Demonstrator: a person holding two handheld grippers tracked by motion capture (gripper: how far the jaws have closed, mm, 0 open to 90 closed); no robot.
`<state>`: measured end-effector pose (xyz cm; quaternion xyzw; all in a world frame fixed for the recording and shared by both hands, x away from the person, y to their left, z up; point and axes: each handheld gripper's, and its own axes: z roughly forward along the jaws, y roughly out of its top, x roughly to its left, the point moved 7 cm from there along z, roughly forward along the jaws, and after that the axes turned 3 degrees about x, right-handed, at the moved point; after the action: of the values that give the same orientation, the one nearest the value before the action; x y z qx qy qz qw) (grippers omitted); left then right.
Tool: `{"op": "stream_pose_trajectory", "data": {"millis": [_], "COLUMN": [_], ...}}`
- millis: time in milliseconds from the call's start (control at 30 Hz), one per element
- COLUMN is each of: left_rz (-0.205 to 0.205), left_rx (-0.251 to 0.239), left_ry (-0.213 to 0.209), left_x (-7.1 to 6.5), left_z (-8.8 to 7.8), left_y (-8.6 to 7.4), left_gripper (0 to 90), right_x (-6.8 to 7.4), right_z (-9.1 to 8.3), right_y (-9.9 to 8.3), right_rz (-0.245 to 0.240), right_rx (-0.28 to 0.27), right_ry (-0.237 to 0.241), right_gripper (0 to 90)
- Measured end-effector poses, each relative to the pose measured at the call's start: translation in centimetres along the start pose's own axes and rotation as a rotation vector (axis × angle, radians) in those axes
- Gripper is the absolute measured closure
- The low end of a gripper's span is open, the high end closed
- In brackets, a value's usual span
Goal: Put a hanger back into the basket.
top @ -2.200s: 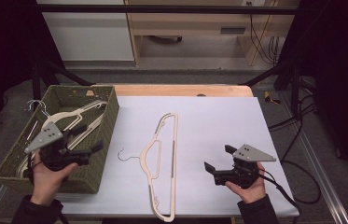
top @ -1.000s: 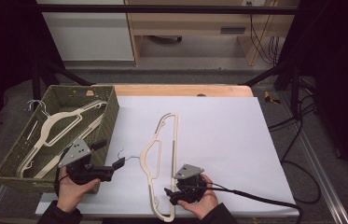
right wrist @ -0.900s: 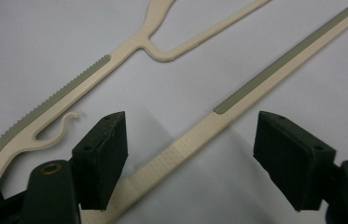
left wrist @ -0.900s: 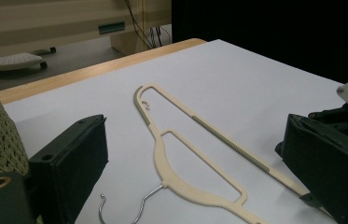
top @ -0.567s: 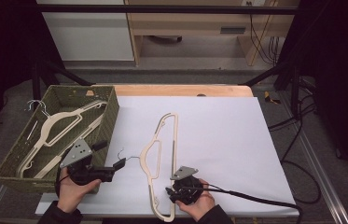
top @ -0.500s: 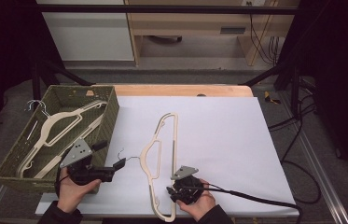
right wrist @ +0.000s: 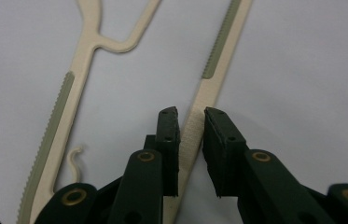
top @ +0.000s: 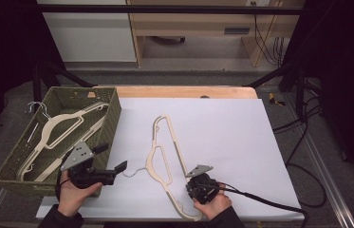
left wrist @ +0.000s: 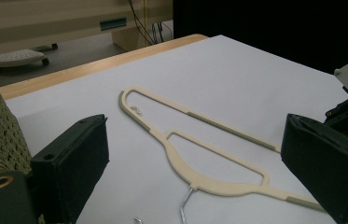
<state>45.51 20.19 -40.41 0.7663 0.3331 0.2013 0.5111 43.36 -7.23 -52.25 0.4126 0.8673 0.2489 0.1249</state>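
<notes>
Low in the frame's middle, the right gripper (right wrist: 191, 114) has just been closing its jaws around the lower bar of the cream hanger (top: 167, 161), whose long axis runs upward from it.

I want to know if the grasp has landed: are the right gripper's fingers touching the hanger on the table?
Touching. In the right gripper view the right gripper has its fingers closed against both sides of the hanger bar.
</notes>
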Motion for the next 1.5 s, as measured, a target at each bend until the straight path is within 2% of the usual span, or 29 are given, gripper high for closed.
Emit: {"op": "stream_pose_trajectory", "data": {"millis": [33,67,167,300,333,433,500,533,567,600,633,700,733,867,900,933,1033,1233,1300,1500], "left_rz": [0.0,-0.001,-0.002,-0.002,0.001,0.005,0.006,0.006,0.007,0.009,0.009,0.009,0.009,0.012,0.015,0.015,0.034,0.034,0.037,0.043], "left_rx": [-0.001,-0.002,0.0,0.0,0.002,0.008,0.01,0.012,0.014,0.015,0.013,0.019,0.021,0.036,0.043,0.045,0.079,0.134,0.175,0.308], "left_ry": [-0.001,-0.001,-0.001,-0.004,-0.007,-0.013,-0.015,-0.016,-0.015,-0.017,-0.02,-0.019,-0.021,-0.027,-0.032,-0.034,-0.03,-0.068,-0.075,-0.105], "left_x": [0.0,0.0,0.0,-0.1,-0.2,-0.4,-0.5,-0.5,-0.5,-0.6,-0.6,-0.7,-0.7,-1.0,-1.1,-1.2,-1.6,-2.7,-2.9,-3.5], "left_z": [0.0,0.0,0.0,0.1,0.1,0.3,0.4,0.4,0.5,0.5,0.5,0.6,0.7,1.1,1.2,1.4,2.2,4.0,5.0,8.1], "left_y": [0.0,0.0,0.0,0.0,-0.1,-0.2,-0.2,-0.3,-0.3,-0.3,-0.3,-0.4,-0.5,-0.8,-0.9,-1.0,-1.6,-2.7,-3.4,-6.2], "left_gripper": [7.9,8.0,8.0,8.2,8.3,8.3,8.5,8.5,8.5,8.6,8.6,8.7,8.7,9.0,9.7,10.5,12.6,19.3,22.0,37.9], "right_x": [-0.2,-0.8,-1.8,-2.8,-2.9,-3.0,-2.5,-2.1,-1.5,-1.0,-0.7,0.6,0.6,2.0,2.3,2.4,2.5,2.9,2.8,2.4], "right_z": [-0.1,-0.2,-0.3,-0.5,-0.5,-0.8,-1.3,-1.7,-1.9,-2.1,-2.1,-1.6,-1.6,-0.4,-0.3,-0.2,-0.2,-0.3,-0.3,-0.5], "right_y": [-0.1,-0.2,-0.5,-0.7,-0.7,-0.6,-0.3,0.0,0.1,0.3,0.3,0.1,0.1,-0.6,-0.7,-0.8,-0.8,-0.9,-0.9,-0.9], "right_rz": [0.034,0.007,0.019,0.046,0.043,0.023,0.008,0.0,0.014,0.025,0.015,-0.011,-0.011,-0.057,-0.055,-0.073,-0.076,-0.06,-0.058,-0.061], "right_rx": [0.009,0.005,0.014,0.016,0.009,-0.019,-0.081,-0.114,-0.14,-0.152,-0.157,-0.141,-0.141,-0.084,-0.064,-0.067,-0.066,-0.059,-0.052,-0.033], "right_ry": [-0.002,-0.005,-0.036,-0.033,-0.026,-0.04,-0.003,0.032,0.078,0.101,0.114,0.128,0.128,0.145,0.128,0.122,0.095,0.074,0.074,0.085], "right_gripper": [76.9,77.4,78.6,78.9,77.8,67.1,61.6,60.9,59.7,58.6,59.0,59.0,59.0,60.2,60.3,60.9,63.4,71.9,79.5,79.3]}}
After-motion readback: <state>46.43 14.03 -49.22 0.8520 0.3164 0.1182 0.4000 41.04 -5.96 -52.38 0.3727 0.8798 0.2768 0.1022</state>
